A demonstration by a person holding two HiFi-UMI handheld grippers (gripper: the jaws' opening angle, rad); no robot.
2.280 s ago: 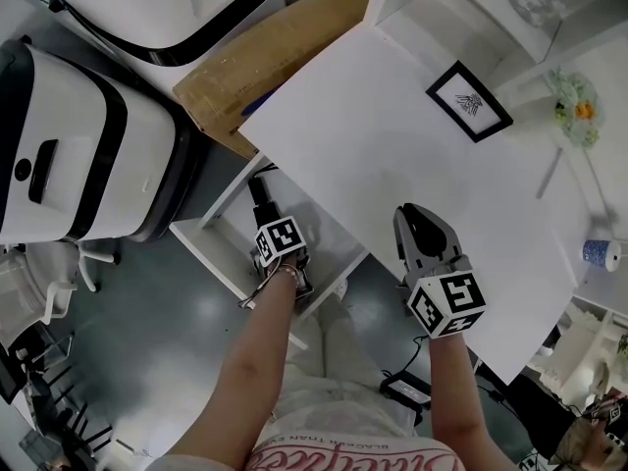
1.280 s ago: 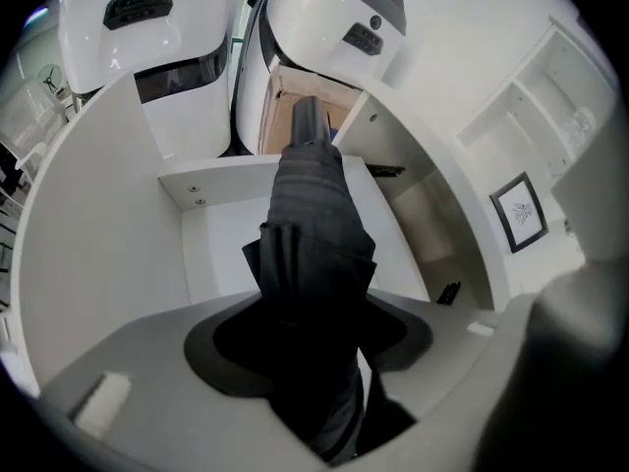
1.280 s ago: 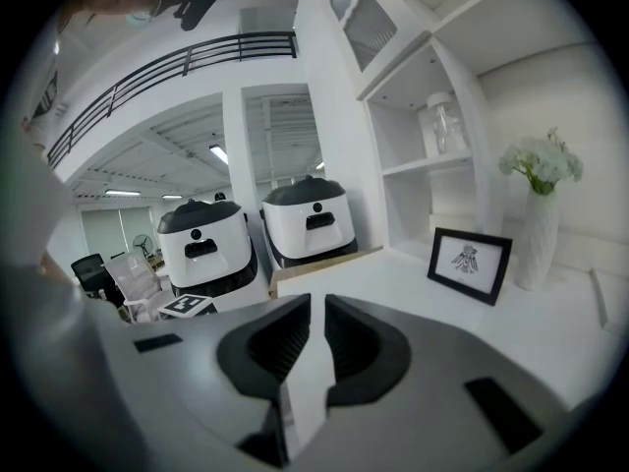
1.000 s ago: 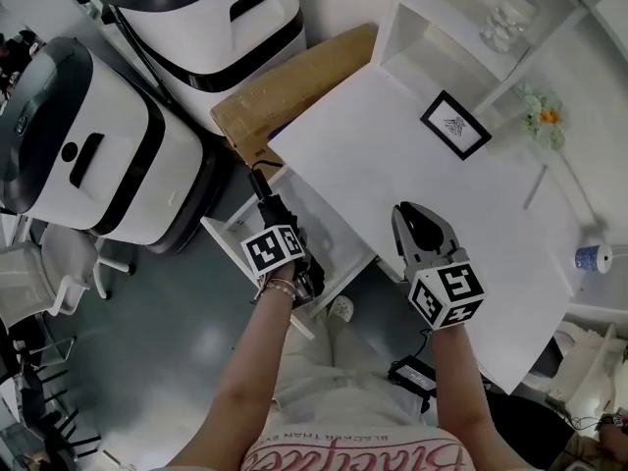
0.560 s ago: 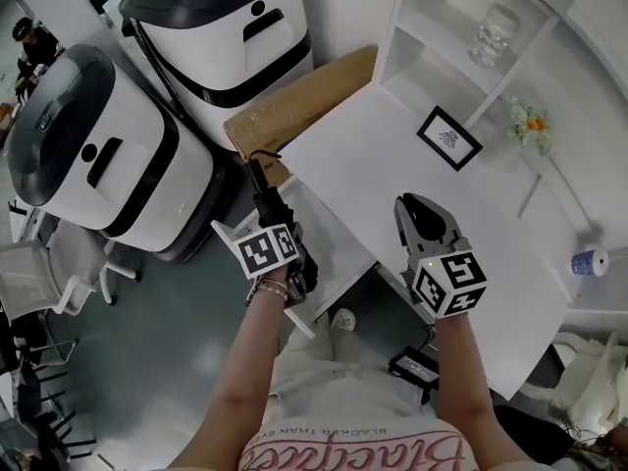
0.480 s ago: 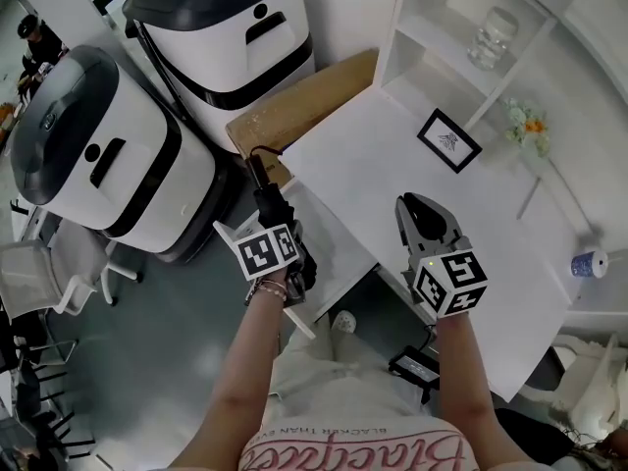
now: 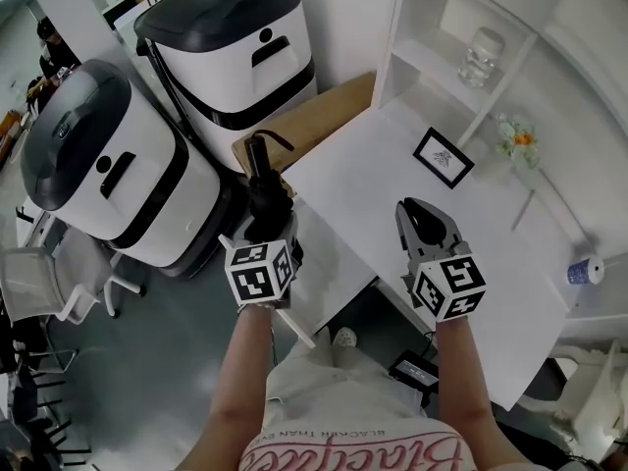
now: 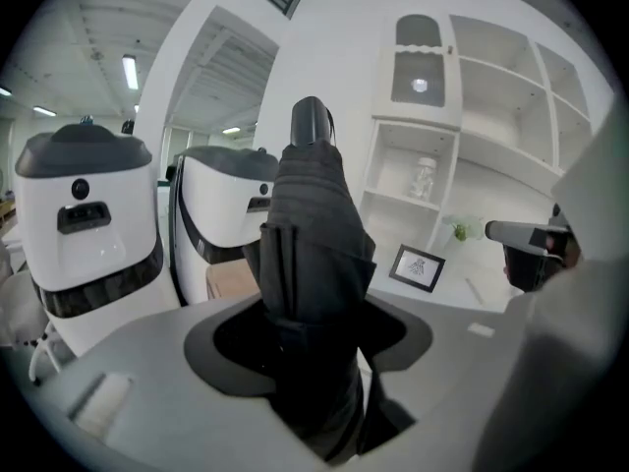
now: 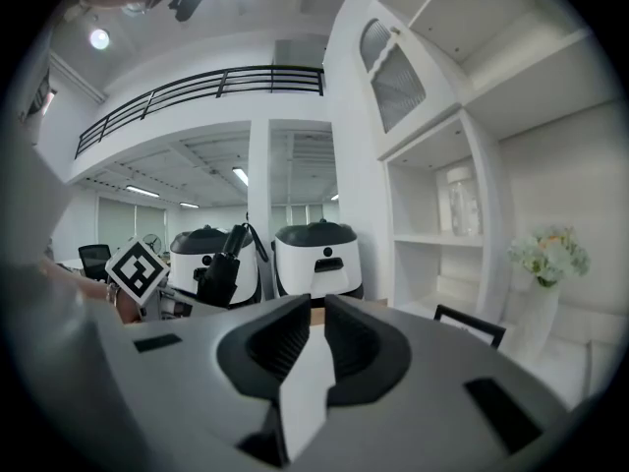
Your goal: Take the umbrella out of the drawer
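Note:
The folded black umbrella (image 7: 263, 199) stands nearly upright, handle end up, clamped in my left gripper (image 7: 267, 226) above the open white drawer (image 7: 329, 253). In the left gripper view the umbrella (image 8: 310, 254) fills the space between the jaws of that gripper (image 8: 314, 342), which press on its folded cloth. My right gripper (image 7: 417, 214) hovers over the front of the white desk (image 7: 392, 165). Its jaws (image 9: 313, 327) are together, holding nothing. The right gripper view shows the umbrella (image 9: 218, 259) at the left.
Two large white-and-black machines (image 7: 88, 165) (image 7: 235, 37) stand left of the desk, with a brown cardboard sheet (image 7: 314, 111) between them and it. A framed picture (image 7: 443, 157), flowers (image 7: 515, 135) and a shelf with a glass jar (image 7: 481, 55) lie beyond.
My left gripper has risen with the umbrella, lifting it up out of the drawer and turning it more upright. The right gripper has risen a little, still shut.

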